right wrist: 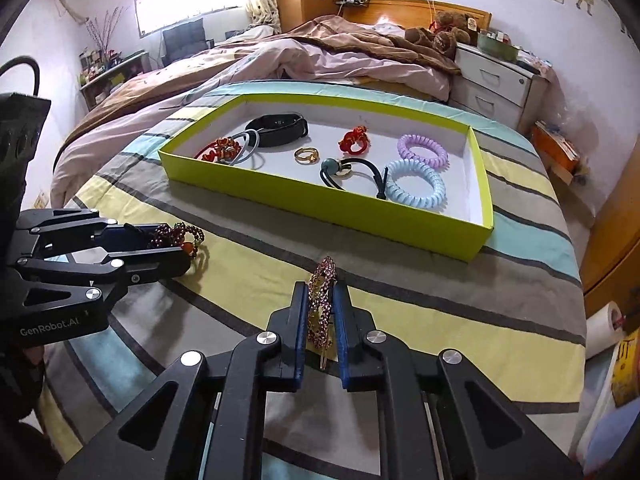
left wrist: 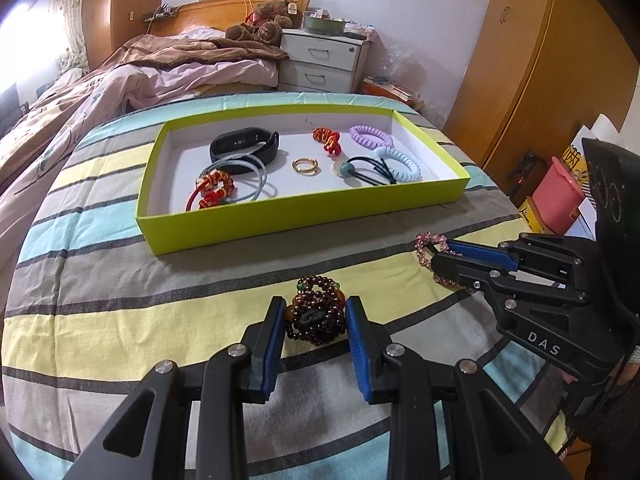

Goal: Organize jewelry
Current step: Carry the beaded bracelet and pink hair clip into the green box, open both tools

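Nearest the left wrist cam: left tongs [left wrist: 315,322], blue pads closed on a bunched dark red bead bracelet [left wrist: 318,312] w/ orange and green beads, which rests on the striped bedspread [left wrist: 120,280]. Nearest the right wrist cam: right tongs [right wrist: 322,312], narrowed onto a pink crystal bracelet [right wrist: 322,300] standing on edge btwn the pads, squeezed to a thin oval, also low over the bedspread; it sits right of the bead bracelet, well apart. Both bracelets lie on the near side of the lime-green box lid [left wrist: 280,220], outside it. Inside the lid, on its white floor: black fitness band [left wrist: 244,145] far left, pale blue-grey hair ties [left wrist: 244,178] just in front of it, overlapping a red-and-gold knotted bracelet [left wrist: 212,189] at the near left; gold ring [left wrist: 306,166] about mid; small red knot charm [left wrist: 327,141] beyond it; black hair tie w/ teal bead [left wrist: 360,170] right of the ring, touching a light blue coil hair tie [left wrist: 400,165]; purple coil hair tie [left wrist: 370,137] at far right. Far bkgd: rumpled pink duvet [left wrist: 160,76], teddy bears [left wrist: 264,24], white nightstand [left wrist: 324,60]
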{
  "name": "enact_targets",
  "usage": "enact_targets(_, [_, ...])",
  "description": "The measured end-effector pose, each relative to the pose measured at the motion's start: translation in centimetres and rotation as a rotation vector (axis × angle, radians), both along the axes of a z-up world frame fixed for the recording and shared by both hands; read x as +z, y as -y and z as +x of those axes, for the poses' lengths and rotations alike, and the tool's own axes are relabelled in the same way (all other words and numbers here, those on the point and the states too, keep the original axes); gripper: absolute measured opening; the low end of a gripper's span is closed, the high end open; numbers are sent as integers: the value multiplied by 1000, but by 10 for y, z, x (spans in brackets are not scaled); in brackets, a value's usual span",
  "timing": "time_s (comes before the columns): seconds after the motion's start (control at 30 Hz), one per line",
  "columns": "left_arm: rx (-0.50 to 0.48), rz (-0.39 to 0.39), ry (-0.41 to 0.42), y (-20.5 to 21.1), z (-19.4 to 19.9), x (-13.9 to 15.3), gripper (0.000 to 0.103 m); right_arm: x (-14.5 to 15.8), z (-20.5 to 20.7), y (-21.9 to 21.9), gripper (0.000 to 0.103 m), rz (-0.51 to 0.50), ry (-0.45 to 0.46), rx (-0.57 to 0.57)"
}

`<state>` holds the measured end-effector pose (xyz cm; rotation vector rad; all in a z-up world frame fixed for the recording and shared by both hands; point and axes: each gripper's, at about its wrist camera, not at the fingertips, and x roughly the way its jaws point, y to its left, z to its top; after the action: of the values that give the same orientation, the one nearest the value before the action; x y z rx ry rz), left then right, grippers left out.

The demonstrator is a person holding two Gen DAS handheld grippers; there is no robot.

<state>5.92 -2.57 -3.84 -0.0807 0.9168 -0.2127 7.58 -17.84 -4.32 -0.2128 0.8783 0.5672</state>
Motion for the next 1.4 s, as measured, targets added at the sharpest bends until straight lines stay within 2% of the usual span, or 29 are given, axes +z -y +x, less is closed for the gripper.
enact_targets(0.17, [1, 2, 23, -1, 1, 9, 31, 5, -1, 7, 12, 27, 5, -30])
enact_targets(0.4, [0, 1, 67, -6, 9, 30, 31, 28, 3, 19, 12, 105, 32, -80])
enact_targets(0.87, [6, 15, 125, -12, 33, 57, 31, 59, 35, 24, 12, 126, 88, -132])
enact_targets(1.17, [3, 16, 126, -8, 52, 54, 31, 67, 70, 22, 12, 108, 101, -148])
enact_targets(1.4, [2, -10, 94, -7, 74, 40, 31, 55, 106, 14, 12, 98, 60, -138])
